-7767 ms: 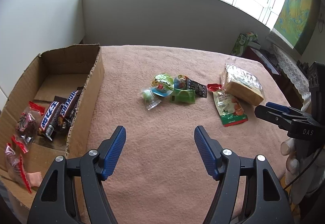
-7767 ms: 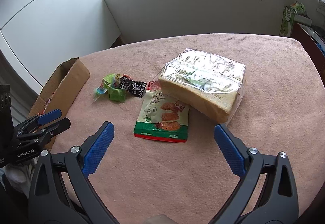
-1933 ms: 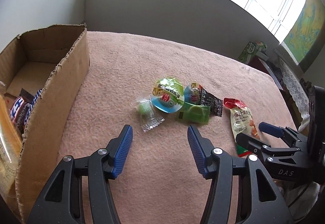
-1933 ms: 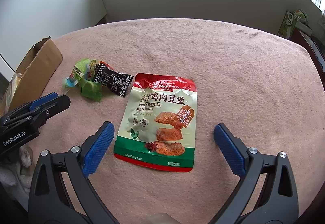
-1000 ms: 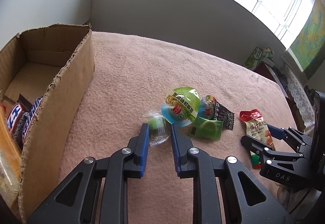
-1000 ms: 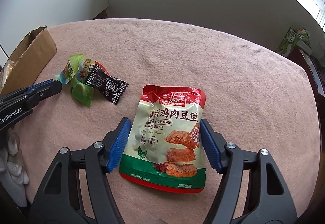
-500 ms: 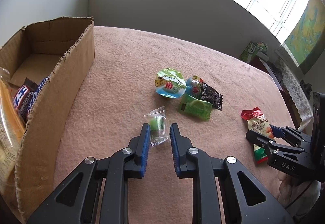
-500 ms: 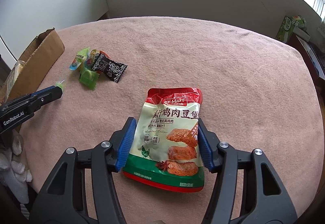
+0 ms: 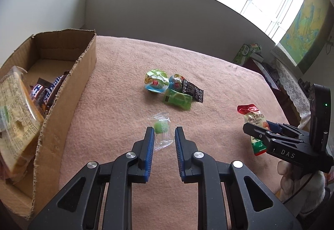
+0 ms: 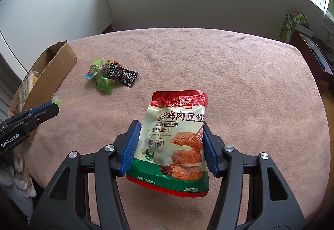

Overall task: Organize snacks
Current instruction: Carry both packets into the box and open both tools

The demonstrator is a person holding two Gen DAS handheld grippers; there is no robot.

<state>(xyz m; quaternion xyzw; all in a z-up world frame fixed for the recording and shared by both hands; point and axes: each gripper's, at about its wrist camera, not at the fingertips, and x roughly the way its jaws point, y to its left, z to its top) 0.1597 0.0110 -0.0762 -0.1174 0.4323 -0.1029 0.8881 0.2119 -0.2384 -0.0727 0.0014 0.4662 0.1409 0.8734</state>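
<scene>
Right wrist view showed my right gripper [image 10: 170, 144] pinching the red, white and green chicken snack pouch [image 10: 177, 142], now lifted off the pink table cloth [image 10: 240, 88]. My left gripper [image 9: 164, 142] held the small clear candy wrapper [image 9: 160, 130], raised too. Both could go to the brown cardboard box [image 9: 81, 79] at the left edge.

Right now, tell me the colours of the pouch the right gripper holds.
The pouch is red on top, cream in the middle, green at the bottom; right wrist view shows it best.
</scene>
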